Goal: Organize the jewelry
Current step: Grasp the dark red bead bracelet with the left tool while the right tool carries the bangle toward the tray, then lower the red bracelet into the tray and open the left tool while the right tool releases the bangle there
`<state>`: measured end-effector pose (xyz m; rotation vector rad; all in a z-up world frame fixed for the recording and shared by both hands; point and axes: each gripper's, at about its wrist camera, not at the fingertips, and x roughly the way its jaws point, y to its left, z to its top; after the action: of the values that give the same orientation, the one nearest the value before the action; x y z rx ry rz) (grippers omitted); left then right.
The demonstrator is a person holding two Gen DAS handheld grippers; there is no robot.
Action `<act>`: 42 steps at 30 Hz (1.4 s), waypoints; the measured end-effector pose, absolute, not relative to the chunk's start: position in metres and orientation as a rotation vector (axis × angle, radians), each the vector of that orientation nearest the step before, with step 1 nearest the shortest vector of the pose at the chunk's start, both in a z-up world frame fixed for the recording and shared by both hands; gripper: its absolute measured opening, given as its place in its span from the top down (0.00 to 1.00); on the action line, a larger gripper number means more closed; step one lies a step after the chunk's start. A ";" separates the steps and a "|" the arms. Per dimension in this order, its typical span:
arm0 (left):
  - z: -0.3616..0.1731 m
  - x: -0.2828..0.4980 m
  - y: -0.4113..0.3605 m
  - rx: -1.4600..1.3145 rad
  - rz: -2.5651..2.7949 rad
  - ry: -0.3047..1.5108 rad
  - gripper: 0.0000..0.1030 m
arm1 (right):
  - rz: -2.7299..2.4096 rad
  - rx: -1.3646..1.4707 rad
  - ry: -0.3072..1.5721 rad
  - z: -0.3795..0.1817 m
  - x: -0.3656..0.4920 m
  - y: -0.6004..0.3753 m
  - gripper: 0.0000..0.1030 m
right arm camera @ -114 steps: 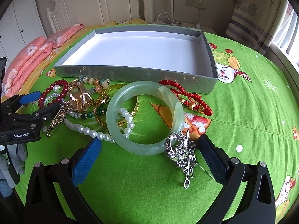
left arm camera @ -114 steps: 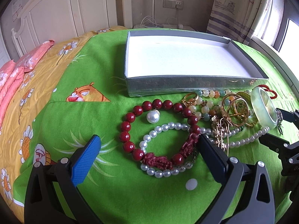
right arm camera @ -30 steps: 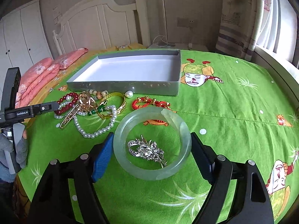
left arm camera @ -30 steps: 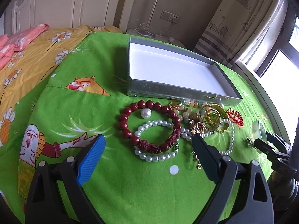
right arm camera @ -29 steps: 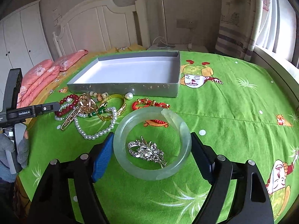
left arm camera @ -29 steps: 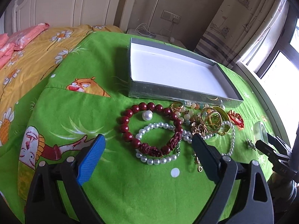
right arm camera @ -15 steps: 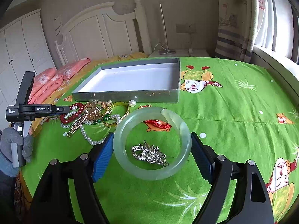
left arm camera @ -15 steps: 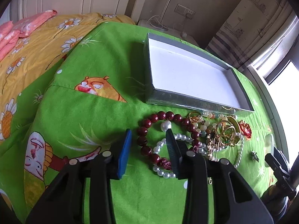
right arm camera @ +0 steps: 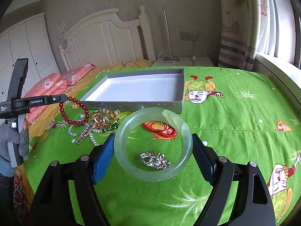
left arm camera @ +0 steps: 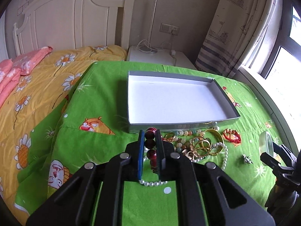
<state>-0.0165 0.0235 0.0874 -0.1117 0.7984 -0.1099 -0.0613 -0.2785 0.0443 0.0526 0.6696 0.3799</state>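
L fingers (left arm camera: 150, 146) pinch the red bead bracelet (right arm camera: 74, 111); R fingers (right arm camera: 153, 158) squeeze the green bangle (right arm camera: 153, 145). Both lifted. Next: put them in the box (left arm camera: 176, 98) ahead.

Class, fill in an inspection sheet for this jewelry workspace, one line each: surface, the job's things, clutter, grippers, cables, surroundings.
Surface: green cartoon bedspread.
Job's things: grey tray with nothing in it; red bead bracelet lifted; jade bangle lifted; silver brooch, red cord bracelet, pearl strand and gold pieces on the bedspread.
Clutter: nothing seen.
Grippers: left gripper shut on the red bead bracelet; right gripper shut on the jade bangle.
Cables: white cable from wall socket to nightstand.
Surroundings: white headboard, curtain, window.
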 end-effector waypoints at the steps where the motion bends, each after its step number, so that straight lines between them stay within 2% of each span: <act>1: 0.093 -0.017 0.019 -0.100 -0.116 0.790 0.90 | 0.380 0.051 0.670 0.045 -0.061 -0.278 0.22; 15: 0.131 -0.005 -0.016 0.011 -0.134 0.745 0.90 | 0.398 0.011 0.691 0.043 -0.049 -0.267 0.22; 42: 0.132 0.083 -0.071 0.112 -0.146 0.783 0.90 | 0.394 -0.041 0.763 0.059 0.059 -0.235 0.22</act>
<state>0.0833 -0.0708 0.1324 0.1120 0.7834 -0.1460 0.0595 -0.2346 0.0592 -0.0415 0.7631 0.3937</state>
